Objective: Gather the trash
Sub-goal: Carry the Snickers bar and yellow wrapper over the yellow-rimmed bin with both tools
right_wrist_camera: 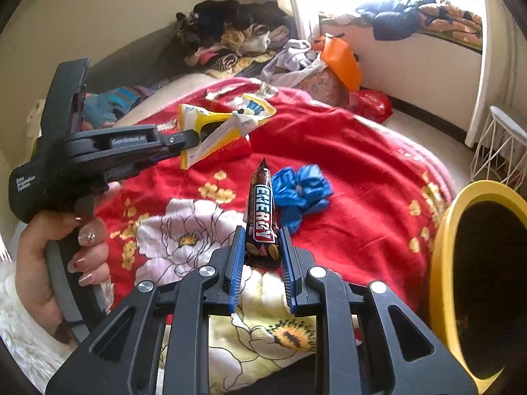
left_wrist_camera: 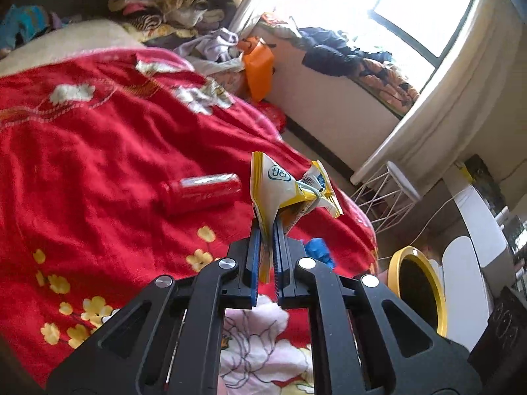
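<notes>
My left gripper is shut on a crumpled yellow and white wrapper and holds it above the red floral blanket. A red can lies on the blanket just left of it. My right gripper is shut on a brown "Energy" bar wrapper, which points away over the blanket. A crumpled blue plastic piece lies just right of that wrapper; it also shows in the left wrist view. The left gripper with its yellow wrapper shows at left in the right wrist view.
A yellow-rimmed bin with a dark inside stands at the bed's right edge, also in the left wrist view. A white wire stool, an orange bag and a red bag are beyond the bed. Clothes pile at the bed's far end.
</notes>
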`<state>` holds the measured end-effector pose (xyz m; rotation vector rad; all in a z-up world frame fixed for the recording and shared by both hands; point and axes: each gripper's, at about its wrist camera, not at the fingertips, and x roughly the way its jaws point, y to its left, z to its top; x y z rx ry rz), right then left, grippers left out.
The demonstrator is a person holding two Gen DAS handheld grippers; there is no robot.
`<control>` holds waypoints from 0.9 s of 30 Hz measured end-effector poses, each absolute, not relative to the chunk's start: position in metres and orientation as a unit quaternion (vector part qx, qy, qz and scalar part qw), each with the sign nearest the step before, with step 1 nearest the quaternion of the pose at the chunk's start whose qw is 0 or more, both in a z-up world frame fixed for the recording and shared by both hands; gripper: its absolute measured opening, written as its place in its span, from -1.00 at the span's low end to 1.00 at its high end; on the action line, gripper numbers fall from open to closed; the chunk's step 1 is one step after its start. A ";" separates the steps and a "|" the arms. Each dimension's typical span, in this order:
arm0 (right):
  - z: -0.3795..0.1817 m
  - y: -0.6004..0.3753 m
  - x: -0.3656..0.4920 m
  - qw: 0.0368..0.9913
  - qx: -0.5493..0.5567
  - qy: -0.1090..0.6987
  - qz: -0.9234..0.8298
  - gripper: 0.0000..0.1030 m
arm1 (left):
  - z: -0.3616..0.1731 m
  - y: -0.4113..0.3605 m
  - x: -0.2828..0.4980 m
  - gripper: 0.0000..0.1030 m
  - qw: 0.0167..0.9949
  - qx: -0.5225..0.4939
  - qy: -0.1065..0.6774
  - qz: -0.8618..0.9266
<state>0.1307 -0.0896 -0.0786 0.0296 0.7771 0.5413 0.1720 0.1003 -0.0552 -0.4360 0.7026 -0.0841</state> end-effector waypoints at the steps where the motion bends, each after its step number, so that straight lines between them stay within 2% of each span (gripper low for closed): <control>1: -0.076 -0.093 0.131 0.892 0.017 0.371 0.258 -0.61 | -0.052 0.097 0.171 -0.92 0.916 -0.209 0.339 -0.044; 12: -0.052 -0.143 0.132 0.915 0.051 0.339 0.212 -0.61 | -0.024 0.063 0.161 -0.92 0.926 -0.185 0.317 -0.089; 27: -0.040 -0.210 0.134 0.932 0.096 0.316 0.148 -0.61 | -0.011 0.018 0.152 -0.92 0.928 -0.150 0.312 -0.141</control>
